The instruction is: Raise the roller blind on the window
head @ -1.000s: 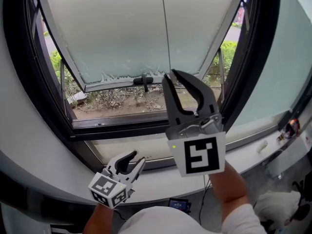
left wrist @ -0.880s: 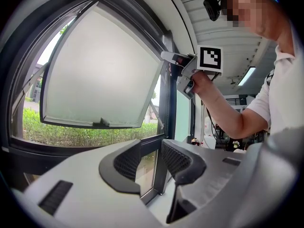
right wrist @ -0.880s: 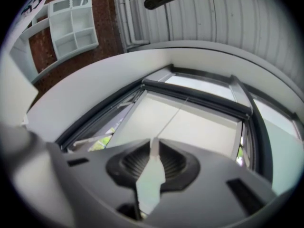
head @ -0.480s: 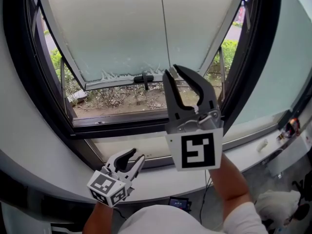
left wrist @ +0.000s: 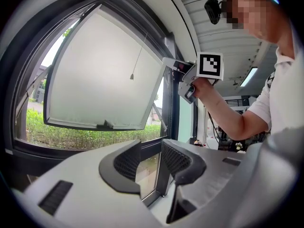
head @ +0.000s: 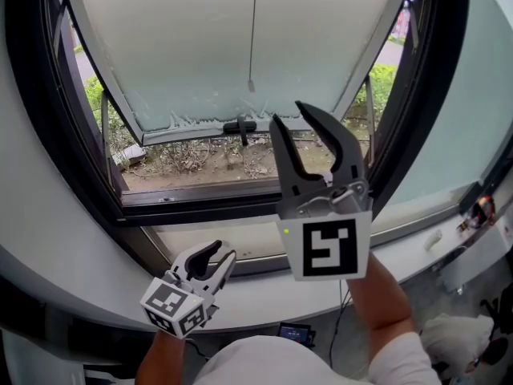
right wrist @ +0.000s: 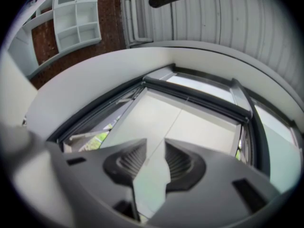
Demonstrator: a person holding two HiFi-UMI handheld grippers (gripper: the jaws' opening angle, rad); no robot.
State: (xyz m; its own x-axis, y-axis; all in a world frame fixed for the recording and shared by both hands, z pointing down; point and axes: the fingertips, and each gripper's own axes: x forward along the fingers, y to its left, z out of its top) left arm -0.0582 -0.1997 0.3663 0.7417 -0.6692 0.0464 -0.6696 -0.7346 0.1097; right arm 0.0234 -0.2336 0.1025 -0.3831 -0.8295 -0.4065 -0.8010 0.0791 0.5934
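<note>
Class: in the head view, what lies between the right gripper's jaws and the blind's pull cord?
Nothing: in the head view the right gripper, jaws opening and empty, stands apart from the pull cord.

Open room is left between sill point(head: 250, 299) and window handle point(head: 240, 127). Higher up, the way is crossed by the pull cord point(head: 254, 30) before the roller blind point(head: 184, 46)
</note>
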